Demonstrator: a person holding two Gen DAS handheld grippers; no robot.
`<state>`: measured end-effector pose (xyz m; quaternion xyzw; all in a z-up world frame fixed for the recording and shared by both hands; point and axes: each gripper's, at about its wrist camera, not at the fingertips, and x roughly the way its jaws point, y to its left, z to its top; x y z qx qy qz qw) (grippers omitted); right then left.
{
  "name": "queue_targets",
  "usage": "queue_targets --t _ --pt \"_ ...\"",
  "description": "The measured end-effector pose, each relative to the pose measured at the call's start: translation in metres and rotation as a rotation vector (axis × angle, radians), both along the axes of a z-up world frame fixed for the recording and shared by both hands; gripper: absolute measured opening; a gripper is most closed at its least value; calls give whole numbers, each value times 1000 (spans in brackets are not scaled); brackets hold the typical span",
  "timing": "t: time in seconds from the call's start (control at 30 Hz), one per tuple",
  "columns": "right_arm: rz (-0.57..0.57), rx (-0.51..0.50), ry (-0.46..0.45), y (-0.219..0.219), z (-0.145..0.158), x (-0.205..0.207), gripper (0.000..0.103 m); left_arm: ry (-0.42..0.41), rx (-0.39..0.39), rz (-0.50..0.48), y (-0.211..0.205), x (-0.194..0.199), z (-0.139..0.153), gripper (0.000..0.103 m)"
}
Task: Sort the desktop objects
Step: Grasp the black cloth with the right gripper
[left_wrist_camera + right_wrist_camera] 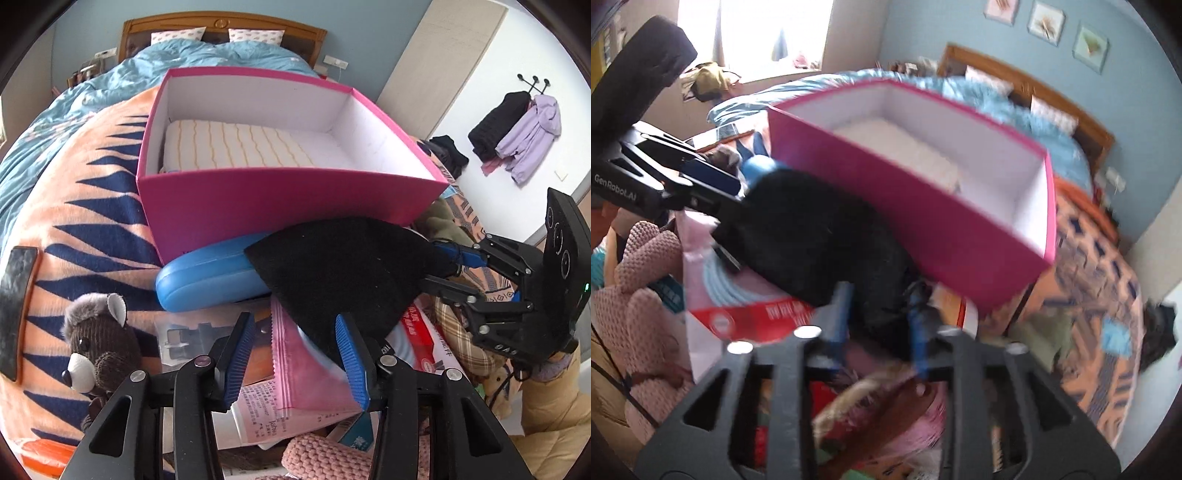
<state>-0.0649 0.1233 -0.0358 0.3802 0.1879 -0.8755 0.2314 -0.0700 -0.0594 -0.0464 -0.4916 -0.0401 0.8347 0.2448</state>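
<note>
Beside the left claw (297,363), only its view shows a teddy bear (98,343).

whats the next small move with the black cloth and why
Probably lift the black cloth slightly, clear of the near wall of the pink box. It drapes over the blue case right against that wall, with the left hand-held gripper at one corner and the right hand-held gripper at another, and the box has bare floor beside the striped pad.
</note>
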Motion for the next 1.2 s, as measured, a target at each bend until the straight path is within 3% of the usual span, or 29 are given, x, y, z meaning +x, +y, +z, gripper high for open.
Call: queue_targets --t 0.03,0.1,0.17,0.2,0.33,0.47,0.67,0.83,0.9,0.97,1.03,1.1,1.2 --pt "-16 -26 -22 7 0 -1 45 -1 -2 -2 0 0 0 49" --pt "-47 -90 -53 23 4 -2 63 -6 -5 -6 1 -1 -1 51" --pt "-69 -145 -70 35 9 -2 68 -9 -4 -7 1 -2 -1 53" --pt "-76 -183 -92 42 12 -3 68 -17 -1 -8 1 -3 -1 58" --pt "-116 -321 -175 58 18 -21 68 -31 -4 -1 4 -6 -2 58" --pt "-148 -337 -245 52 7 -43 68 -42 -1 1 7 -9 -2 58" --pt "-140 -323 -269 39 0 -57 67 -74 -3 -5 12 -16 -2 58" --pt "-114 -273 -277 28 -5 -60 52 -89 -23 -6 20 -19 -6 58" --pt "-111 -262 -279 26 -7 -60 40 -93 -18 -1 22 -21 -6 58" --pt "-107 -255 -275 26 -8 -61 38 -95 -14 17 20 -22 -6 56" --pt "-104 -248 -267 25 -7 -60 30 -85 -11 39 17 -22 -6 49" --pt "-98 -238 -253 24 -5 -58 23 -90 -8 40 15 -23 -6 33" --pt "-93 -228 -238 22 -4 -55 17 -86 -19 31 17 -21 -7 27"
